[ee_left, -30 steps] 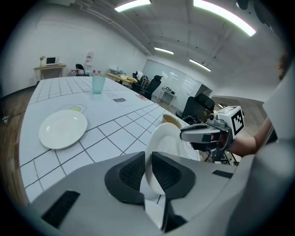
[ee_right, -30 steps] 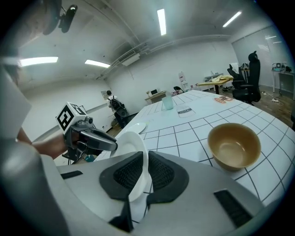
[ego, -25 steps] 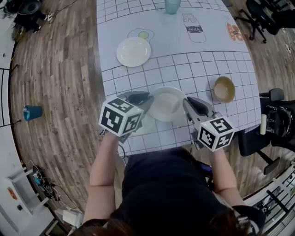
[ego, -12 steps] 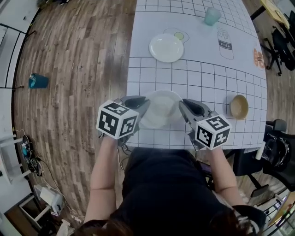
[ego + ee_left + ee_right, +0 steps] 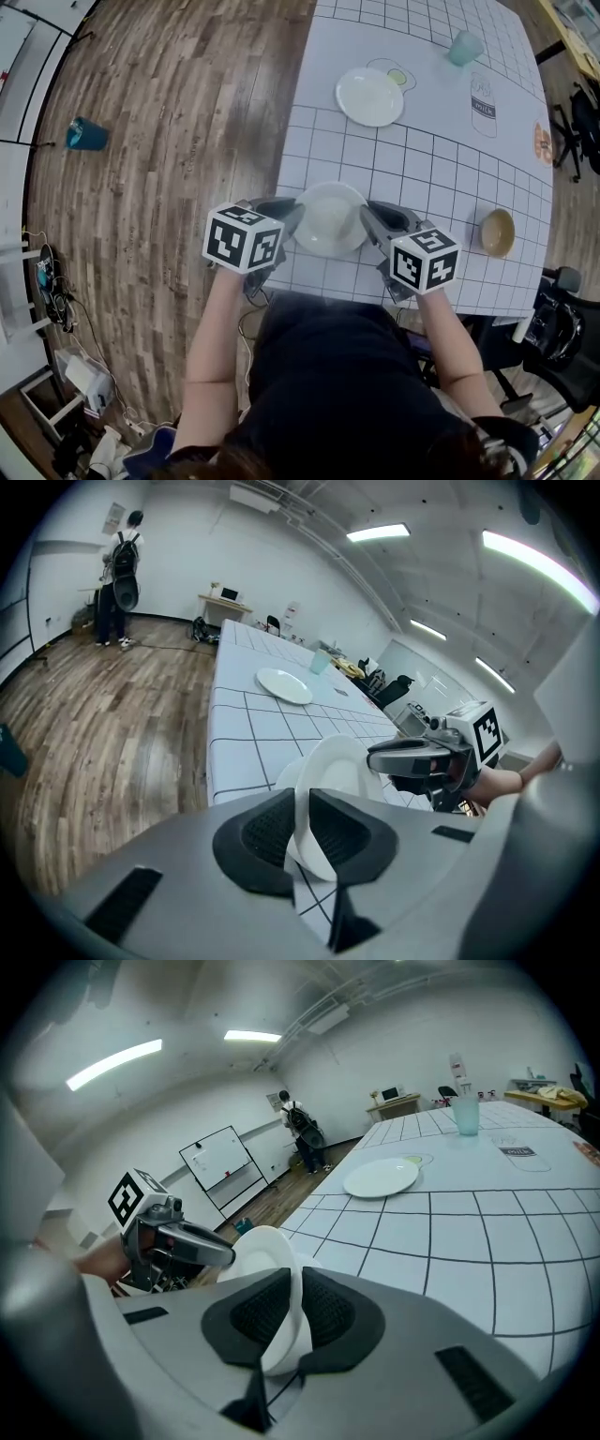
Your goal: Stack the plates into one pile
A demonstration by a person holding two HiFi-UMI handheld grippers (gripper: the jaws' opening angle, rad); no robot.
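A deep white plate point(image 5: 328, 220) hangs over the near left part of the checked table point(image 5: 422, 178), gripped from both sides. My left gripper point(image 5: 295, 213) is shut on its left rim, and my right gripper point(image 5: 367, 217) is shut on its right rim. In the left gripper view the rim point(image 5: 302, 829) sits pinched between the dark pads, with the right gripper point(image 5: 412, 758) across the plate. The right gripper view shows the same plate point(image 5: 267, 1260) clamped, with the left gripper point(image 5: 202, 1246) opposite. A second, flat white plate point(image 5: 370, 97) lies farther back on the table.
A teal cup point(image 5: 466, 47) stands at the far end. A tan bowl point(image 5: 497, 232) sits to the right near the front edge. The table's left edge is close to the held plate. A blue cup point(image 5: 86, 134) stands on the wood floor.
Both grippers have carried the plate leftward, closer to the table's left edge, still gripping it. The head view has swung, so the table now sits further right in it.
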